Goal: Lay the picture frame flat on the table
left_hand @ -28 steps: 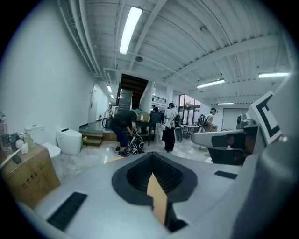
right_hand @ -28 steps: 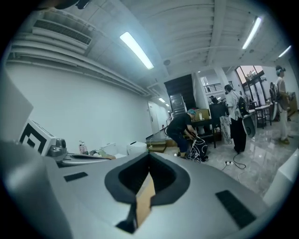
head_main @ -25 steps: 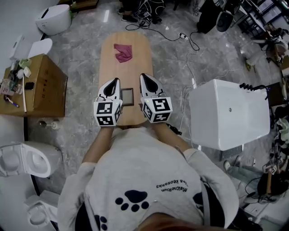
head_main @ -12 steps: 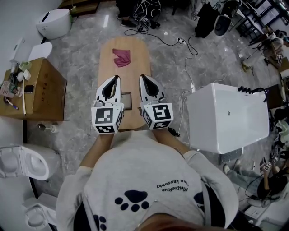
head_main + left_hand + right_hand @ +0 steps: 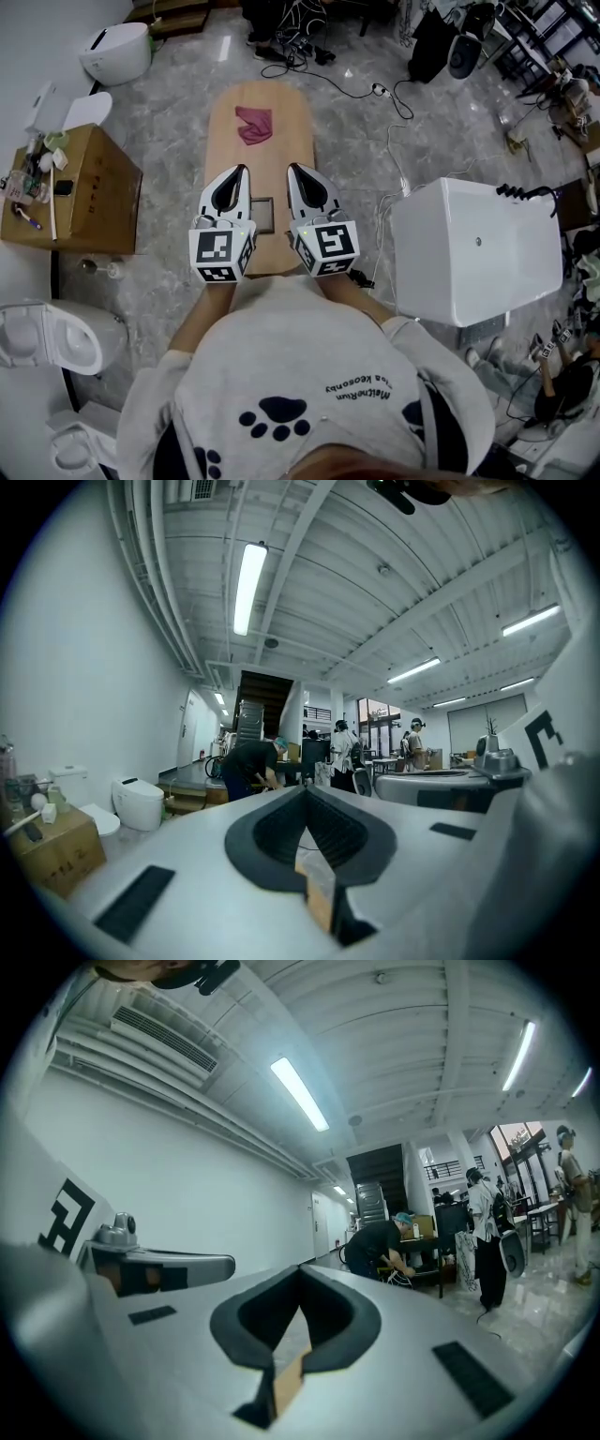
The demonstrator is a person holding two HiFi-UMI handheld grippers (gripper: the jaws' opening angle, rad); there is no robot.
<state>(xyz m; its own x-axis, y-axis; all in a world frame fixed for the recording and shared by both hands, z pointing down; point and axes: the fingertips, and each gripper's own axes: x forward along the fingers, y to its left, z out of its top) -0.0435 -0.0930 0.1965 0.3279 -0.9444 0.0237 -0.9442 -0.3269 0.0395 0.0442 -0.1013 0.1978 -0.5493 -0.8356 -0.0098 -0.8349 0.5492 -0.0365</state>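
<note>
The picture frame (image 5: 264, 215), dark-edged with a grey middle, lies on the narrow wooden table (image 5: 281, 112) near its front end. It shows only as a strip between my two grippers. My left gripper (image 5: 243, 171) hovers at its left and my right gripper (image 5: 292, 169) at its right, both above the table and pointing away from me. The jaws of each are shut with nothing between them. The left gripper view (image 5: 303, 790) and right gripper view (image 5: 300, 1270) look up along closed jaws into the room, and neither shows the frame.
A pink cloth (image 5: 254, 124) lies at the table's far end. A wooden box (image 5: 89, 183) with small items stands at the left, a big white tub (image 5: 478, 244) at the right, toilets (image 5: 117, 47) around. Cables (image 5: 375, 89) trail on the floor. People stand far off.
Both grippers have risen a little toward the camera and now cover more of the frame. Their jaws stay shut. The frame has not moved.
</note>
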